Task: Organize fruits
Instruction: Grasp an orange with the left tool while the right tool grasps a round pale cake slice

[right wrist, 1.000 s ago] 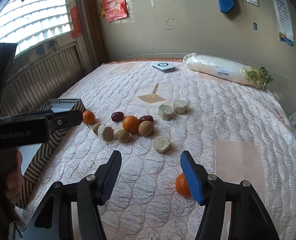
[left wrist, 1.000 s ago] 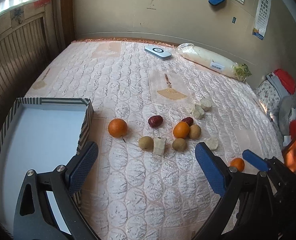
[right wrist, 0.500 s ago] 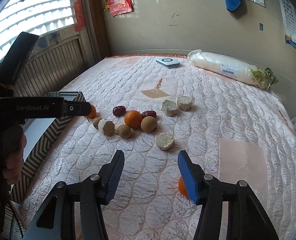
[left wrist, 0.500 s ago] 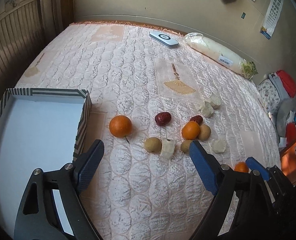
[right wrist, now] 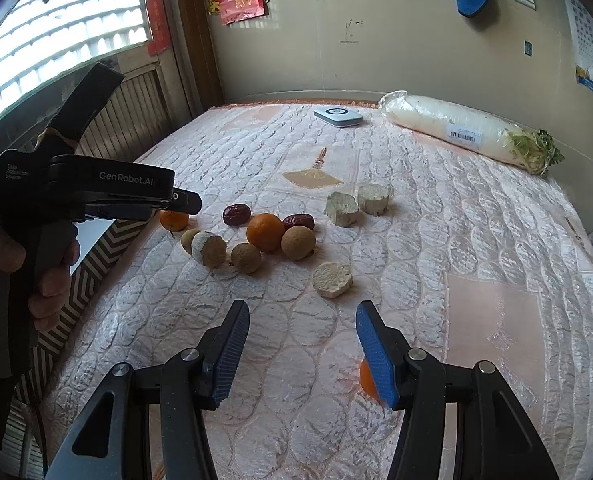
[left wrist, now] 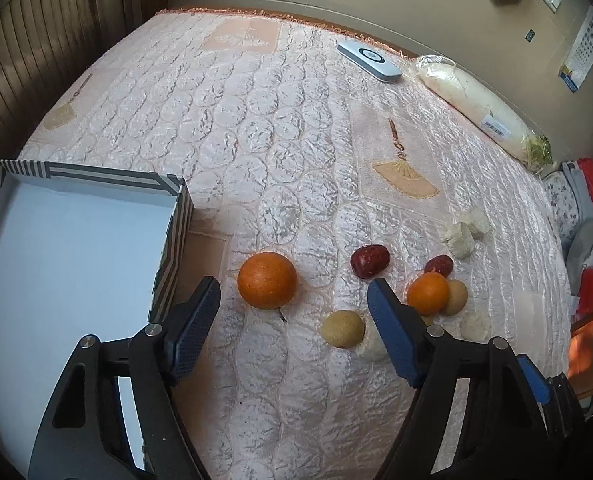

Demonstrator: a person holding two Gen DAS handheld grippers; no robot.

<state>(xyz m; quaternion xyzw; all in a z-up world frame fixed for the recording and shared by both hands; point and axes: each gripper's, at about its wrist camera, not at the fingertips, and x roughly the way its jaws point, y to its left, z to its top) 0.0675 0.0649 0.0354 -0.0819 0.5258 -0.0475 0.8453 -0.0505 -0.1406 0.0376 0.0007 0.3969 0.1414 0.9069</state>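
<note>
Orange [left wrist: 267,280] round, no long axis | left hand-held gripper [left wrist: 294,304] closing, empty | right hand-held gripper [right wrist: 302,332] part-open, empty

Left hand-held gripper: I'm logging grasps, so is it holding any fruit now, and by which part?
Nothing is held. The left hand-held gripper is closing, but the nearest orange lies just beyond its fingertips, untouched.

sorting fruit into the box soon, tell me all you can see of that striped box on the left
The box is a shallow open tray, seemingly cardboard, with black-and-white striped and chevron outer walls and a plain white inside. Nothing shows inside the visible part. It sits flat on the quilted bed cover at its left edge. The nearest orange lies just beside its corner, not touching. The left tongs hang near that corner.
</note>
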